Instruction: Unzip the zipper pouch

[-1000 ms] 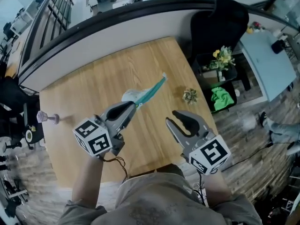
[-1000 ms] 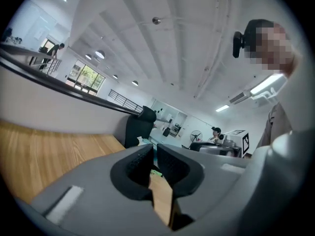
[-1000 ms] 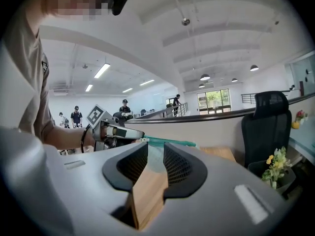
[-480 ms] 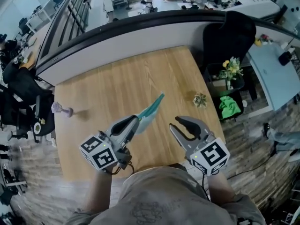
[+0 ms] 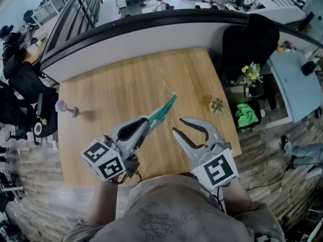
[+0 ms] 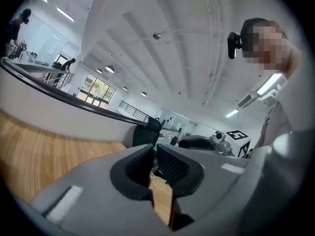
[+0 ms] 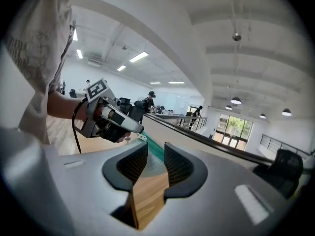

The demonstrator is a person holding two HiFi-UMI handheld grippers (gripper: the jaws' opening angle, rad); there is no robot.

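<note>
A teal zipper pouch (image 5: 162,110) slants up off the wooden table (image 5: 111,84), its near end gripped by my left gripper (image 5: 148,120), which is shut on it. My right gripper (image 5: 178,125) stands open just right of the pouch, its pads clear of the fabric. In the right gripper view the pouch (image 7: 150,145) shows beyond the open jaws of my right gripper (image 7: 155,157), with my left gripper (image 7: 138,132) pinching its end. The left gripper view shows my left gripper (image 6: 153,159) almost fully closed, with only a sliver between the pads.
A small purple object (image 5: 65,108) stands near the table's left edge, and a small dried plant (image 5: 217,105) lies near the right edge. Beyond the right edge are a black chair (image 5: 250,32), yellow flowers (image 5: 251,74) and something green (image 5: 246,116). A curved rail (image 5: 151,21) runs behind the table.
My right gripper has moved left, closer to the pouch and the left gripper. The left gripper keeps its hold on the pouch, which now hangs off the table.
</note>
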